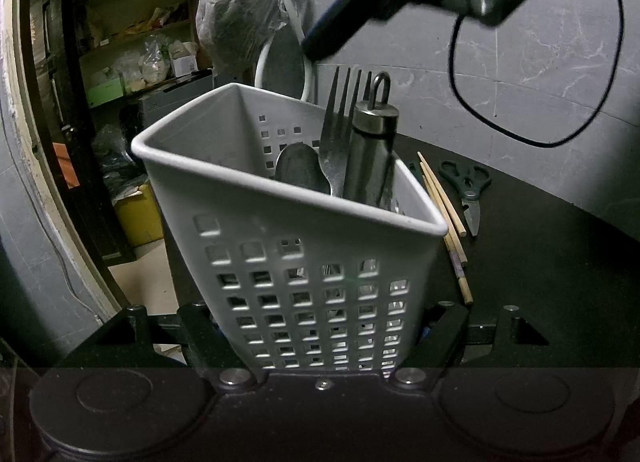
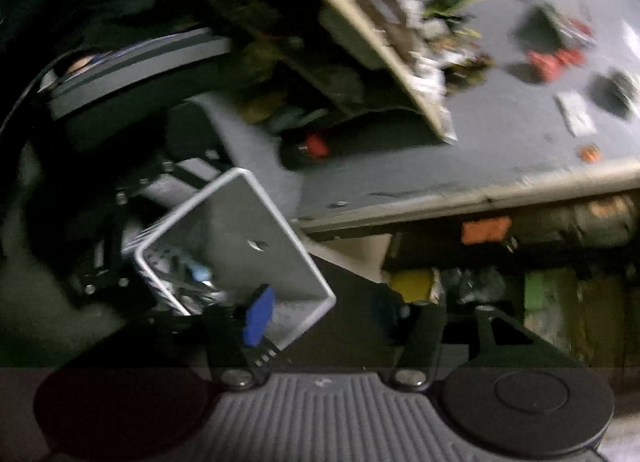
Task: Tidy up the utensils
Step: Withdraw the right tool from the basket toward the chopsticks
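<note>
The left gripper (image 1: 324, 336) is clenched on the grey perforated caddy (image 1: 296, 198) at centre frame; inside it, toward the right, stand a spoon (image 1: 300, 172), a fork (image 1: 340, 134) and a steel-handled tool (image 1: 370, 150); chopsticks (image 1: 444, 214) and scissors (image 1: 468, 190) lie on the dark table (image 1: 540, 262) at right; the right gripper (image 2: 332, 322) stands released, nothing between its fingers, above the caddy.

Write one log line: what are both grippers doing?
left gripper: shut on utensil basket | right gripper: open, empty | chopsticks, scissors: on table
</note>
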{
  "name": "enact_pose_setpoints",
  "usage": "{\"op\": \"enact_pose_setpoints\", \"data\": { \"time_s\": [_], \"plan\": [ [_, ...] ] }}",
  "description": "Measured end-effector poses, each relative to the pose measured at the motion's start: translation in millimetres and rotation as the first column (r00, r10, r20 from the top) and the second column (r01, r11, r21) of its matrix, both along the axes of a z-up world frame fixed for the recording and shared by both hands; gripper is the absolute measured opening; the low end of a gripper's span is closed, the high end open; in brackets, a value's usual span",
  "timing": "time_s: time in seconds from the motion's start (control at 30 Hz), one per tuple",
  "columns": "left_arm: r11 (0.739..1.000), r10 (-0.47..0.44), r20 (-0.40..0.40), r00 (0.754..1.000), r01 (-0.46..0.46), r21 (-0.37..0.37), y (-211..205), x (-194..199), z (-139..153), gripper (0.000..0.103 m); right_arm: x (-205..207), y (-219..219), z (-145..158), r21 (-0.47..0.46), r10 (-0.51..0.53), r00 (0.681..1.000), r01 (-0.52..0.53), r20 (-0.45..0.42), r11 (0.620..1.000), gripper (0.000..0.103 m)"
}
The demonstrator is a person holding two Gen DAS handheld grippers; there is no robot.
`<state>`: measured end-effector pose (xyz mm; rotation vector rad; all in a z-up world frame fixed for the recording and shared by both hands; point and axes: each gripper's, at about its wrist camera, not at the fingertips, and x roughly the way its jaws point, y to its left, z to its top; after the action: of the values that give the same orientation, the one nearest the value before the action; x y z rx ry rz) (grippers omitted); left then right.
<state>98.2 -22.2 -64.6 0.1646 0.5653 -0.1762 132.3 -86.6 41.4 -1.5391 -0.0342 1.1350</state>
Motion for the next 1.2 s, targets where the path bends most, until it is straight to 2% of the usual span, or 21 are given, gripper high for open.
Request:
{"op": "enact_pose_setpoints", "data": {
  "time_s": [0.1,0.2,0.27,0.47,0.57,0.73,0.83,0.9,1.1,1.2],
  "plan": [
    [1.0,0.0,-0.001,1.0,0.0,-0.002,0.4,0.0,-0.1,0.078,14.0,-13.4,17.2,0.118,-0.086,0.995,0.091,-0.042,0.989,0.078],
    [1.0,-0.002,-0.002,1.0,0.002,-0.001,0.2,0.6,-0.1,0.078,24.8,-31.0,29.5,0.227,-0.18,0.978,0.2,-0.108,0.953,0.087],
    [1.0,-0.005,-0.002,1.0,0.005,0.001,0.7,0.8,-0.2,0.078,33.8,-42.4,35.1,0.276,-0.234,0.961,0.266,-0.144,0.923,0.089],
    [1.0,-0.006,-0.015,1.0,0.006,0.011,-0.9,4.1,1.4,0.078,54.1,-83.5,36.0,0.415,-0.349,0.892,0.444,-0.288,0.794,0.1],
    [1.0,-0.002,-0.021,1.0,0.003,0.016,-3.2,6.5,2.6,0.078,63.2,-105.3,27.5,0.468,-0.392,0.839,0.537,-0.377,0.702,0.103],
    [1.0,0.003,-0.037,0.999,-0.002,0.021,-5.3,9.7,5.3,0.078,75.1,-140.0,2.6,0.504,-0.442,0.717,0.695,-0.539,0.513,0.103],
    [1.0,0.011,-0.047,0.999,-0.01,0.022,-6.4,11.6,6.3,0.078,77.6,-153.3,-14.8,0.492,-0.468,0.648,0.761,-0.6,0.423,0.103],
    [1.0,0.018,-0.055,0.998,-0.017,0.023,-7.7,13.5,7.6,0.078,81.4,-161.9,-27.7,0.46,-0.473,0.58,0.815,-0.664,0.353,0.103],
    [0.999,0.043,-0.071,0.997,-0.042,0.025,-10.2,16.1,10.6,0.078,108.9,-190.3,-71.7,0.286,-0.438,0.331,0.944,-0.836,0.166,0.103],
    [0.998,0.057,-0.077,0.995,-0.055,0.031,-11.8,17.0,10.6,0.079,128.4,-201.5,-87.6,0.217,-0.408,0.231,0.973,-0.883,0.08,0.103]
  ]
}}
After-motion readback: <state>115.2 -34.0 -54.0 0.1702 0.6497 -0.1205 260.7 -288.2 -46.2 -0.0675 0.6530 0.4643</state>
